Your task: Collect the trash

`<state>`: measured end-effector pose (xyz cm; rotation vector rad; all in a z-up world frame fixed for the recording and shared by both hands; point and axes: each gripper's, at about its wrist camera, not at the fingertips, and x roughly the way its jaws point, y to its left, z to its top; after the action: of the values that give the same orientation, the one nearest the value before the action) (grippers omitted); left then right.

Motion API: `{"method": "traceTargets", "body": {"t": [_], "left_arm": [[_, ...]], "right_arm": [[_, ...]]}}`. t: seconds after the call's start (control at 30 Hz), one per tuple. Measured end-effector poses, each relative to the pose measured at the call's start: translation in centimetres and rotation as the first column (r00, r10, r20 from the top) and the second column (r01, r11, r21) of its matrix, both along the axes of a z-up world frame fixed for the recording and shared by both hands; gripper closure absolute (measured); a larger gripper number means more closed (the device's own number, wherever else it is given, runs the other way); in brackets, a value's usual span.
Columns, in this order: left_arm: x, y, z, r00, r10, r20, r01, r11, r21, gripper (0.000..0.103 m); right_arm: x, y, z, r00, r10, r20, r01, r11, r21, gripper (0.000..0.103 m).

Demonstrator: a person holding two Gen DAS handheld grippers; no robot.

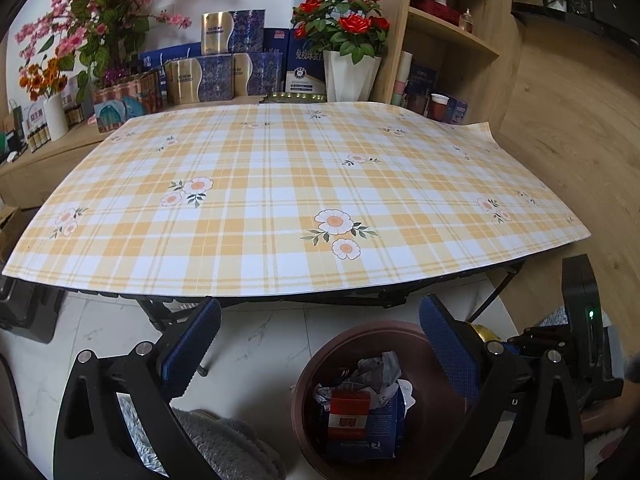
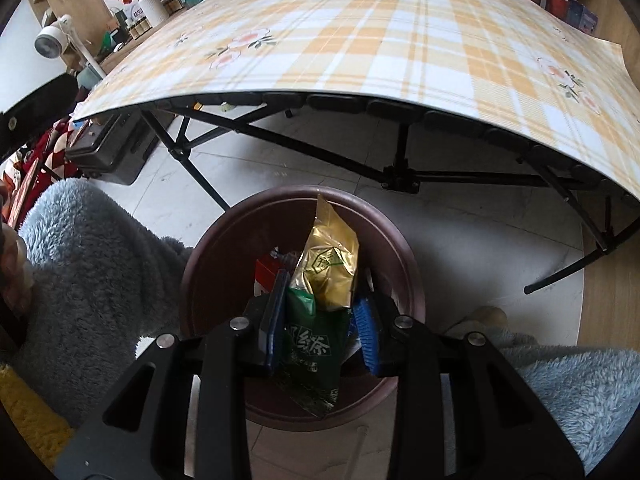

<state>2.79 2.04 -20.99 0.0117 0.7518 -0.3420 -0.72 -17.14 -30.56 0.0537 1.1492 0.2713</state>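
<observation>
A round brown trash bin (image 1: pixel 312 364) (image 2: pixel 208 248) stands on the floor in front of the folding table. In it lie crumpled grey paper (image 1: pixel 376 368), a red packet (image 1: pixel 347 412) and a blue box (image 1: pixel 384 428). My right gripper (image 2: pixel 320 316) points down over the bin's mouth and is shut on a gold and green tea packet (image 2: pixel 326 276), which sticks up between its blue pads. My left gripper (image 1: pixel 320 344) is open with nothing between its fingers, beside the bin. A bit of the gold packet (image 1: pixel 486 334) shows behind the left gripper's right finger.
The table (image 1: pixel 280 184) (image 2: pixel 400 40) carries a yellow plaid cloth with flowers. Boxes, flower vases (image 1: pixel 352 76) and a wooden shelf (image 1: pixel 452 40) stand behind it. Black table legs (image 2: pixel 400 172) cross near the bin. Fluffy grey-blue sleeves (image 2: pixel 100 272) flank it. A black case (image 2: pixel 108 152) sits under the table's left end.
</observation>
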Motion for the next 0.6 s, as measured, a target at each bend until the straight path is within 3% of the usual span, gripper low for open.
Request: {"method": "traceTargets", "body": {"t": [0.1, 0.23, 0.37, 0.6], "left_arm": [[0.2, 0.3, -0.1, 1.000, 0.013, -0.012, -0.014, 1.000, -0.012, 0.006], [0.2, 0.3, -0.1, 1.000, 0.020, -0.014, -0.020, 1.000, -0.016, 0.006], [0.2, 0.3, -0.1, 1.000, 0.018, -0.013, -0.018, 1.000, -0.013, 0.006], [0.0, 0.0, 0.4, 1.000, 0.023, 0.007, -0.023, 1.000, 0.006, 0.006]], "right_arm": [[0.1, 0.3, -0.1, 1.000, 0.005, -0.006, -0.005, 1.000, -0.006, 0.067], [0.3, 0.4, 0.0, 1.000, -0.002, 0.002, 0.002, 1.000, -0.024, 0.038], [0.4, 0.0, 0.4, 1.000, -0.024, 0.017, 0.025, 0.999, -0.037, 0.019], [0.5, -1.3, 2.0, 0.996, -0.077, 0.053, 0.079, 0.996, -0.039, 0.008]]}}
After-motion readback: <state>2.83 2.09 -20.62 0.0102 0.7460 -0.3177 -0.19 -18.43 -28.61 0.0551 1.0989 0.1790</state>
